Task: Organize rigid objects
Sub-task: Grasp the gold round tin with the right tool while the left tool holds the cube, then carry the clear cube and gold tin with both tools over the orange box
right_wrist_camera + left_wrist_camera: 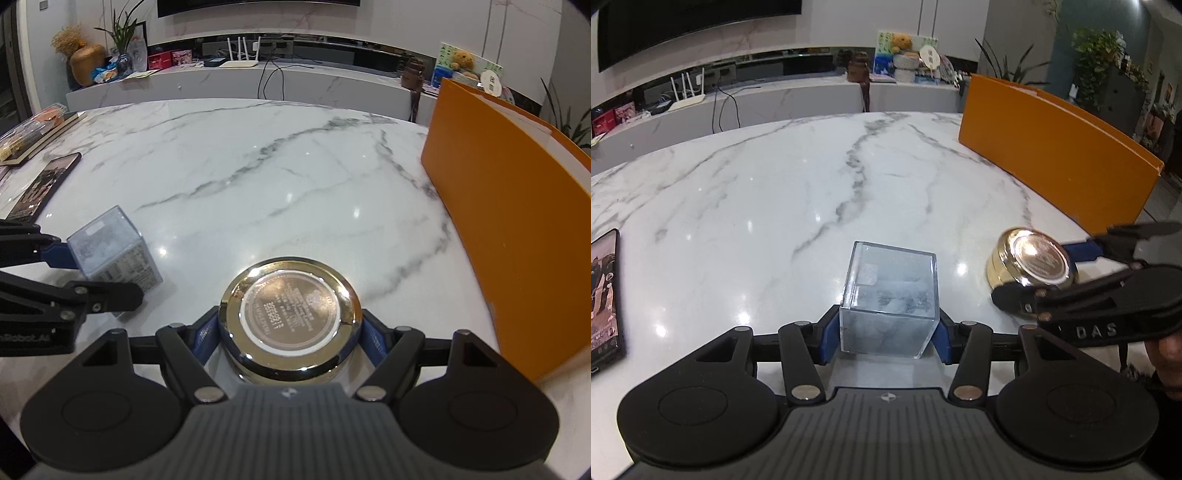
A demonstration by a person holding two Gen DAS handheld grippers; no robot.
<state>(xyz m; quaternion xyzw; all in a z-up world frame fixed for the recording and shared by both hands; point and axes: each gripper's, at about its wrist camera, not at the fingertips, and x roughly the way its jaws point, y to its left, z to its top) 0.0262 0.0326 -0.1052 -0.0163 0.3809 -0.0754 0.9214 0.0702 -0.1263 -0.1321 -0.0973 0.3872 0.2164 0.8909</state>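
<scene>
A clear plastic cube [890, 291] stands on the white marble table [768, 177], between the blue pads of my left gripper [888, 339]. The pads flank its two sides very closely without clearly pressing on it. To its right, my right gripper [1047, 275] is shut on a round gold tin [1030, 258] that tilts towards the camera. In the right wrist view the gold tin [290, 321] sits gripped between the blue pads of my right gripper [290, 336], its printed face up. The cube [114, 251] and my left gripper [96, 275] are at the left.
A tall orange box [1052, 158] stands along the table's right side, close to the tin, and shows as the orange box [517, 221] in the right wrist view. A phone [604, 295] lies at the left edge. Books and packets [33, 129] lie at the far left.
</scene>
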